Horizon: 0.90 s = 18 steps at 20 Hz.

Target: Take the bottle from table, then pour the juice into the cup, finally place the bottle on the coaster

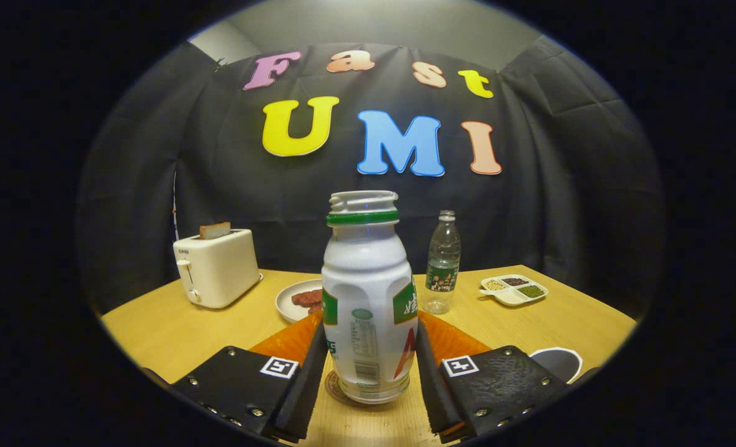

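Claw (369, 366) clamps one bottle (368, 292); one cup (557, 363).

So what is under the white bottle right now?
The white bottle, held between the gripper fingers, stands upright on a round coaster on the wooden table. Only the coaster's edge shows beside the base; the rest is covered.

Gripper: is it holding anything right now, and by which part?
Yes: the gripper has its jaws closed on the lower body of the white bottle, which stands upright on a coaster.
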Each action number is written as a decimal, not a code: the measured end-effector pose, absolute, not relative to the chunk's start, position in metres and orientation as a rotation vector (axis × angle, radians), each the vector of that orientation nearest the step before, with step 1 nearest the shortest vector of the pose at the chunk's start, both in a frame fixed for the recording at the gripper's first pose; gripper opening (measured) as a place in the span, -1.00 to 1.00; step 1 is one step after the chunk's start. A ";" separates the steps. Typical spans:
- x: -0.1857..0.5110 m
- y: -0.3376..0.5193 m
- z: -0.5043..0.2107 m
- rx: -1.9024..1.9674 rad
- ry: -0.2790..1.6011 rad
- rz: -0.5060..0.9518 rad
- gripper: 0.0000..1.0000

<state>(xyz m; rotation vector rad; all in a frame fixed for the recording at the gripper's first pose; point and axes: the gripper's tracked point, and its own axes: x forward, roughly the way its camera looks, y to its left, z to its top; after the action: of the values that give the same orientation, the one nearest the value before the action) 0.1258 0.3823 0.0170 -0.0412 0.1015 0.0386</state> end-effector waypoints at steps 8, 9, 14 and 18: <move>0.147 0.394 -0.009 -0.092 0.136 0.074 0.40; 0.147 0.393 -0.008 -0.088 0.125 0.070 0.40; 0.143 0.391 -0.008 -0.043 0.110 0.059 0.46; 0.141 0.387 -0.011 -0.030 0.121 0.051 0.48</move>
<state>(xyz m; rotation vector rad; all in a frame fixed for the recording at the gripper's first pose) 0.1411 0.3872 -0.0110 -0.0302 0.1208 0.0515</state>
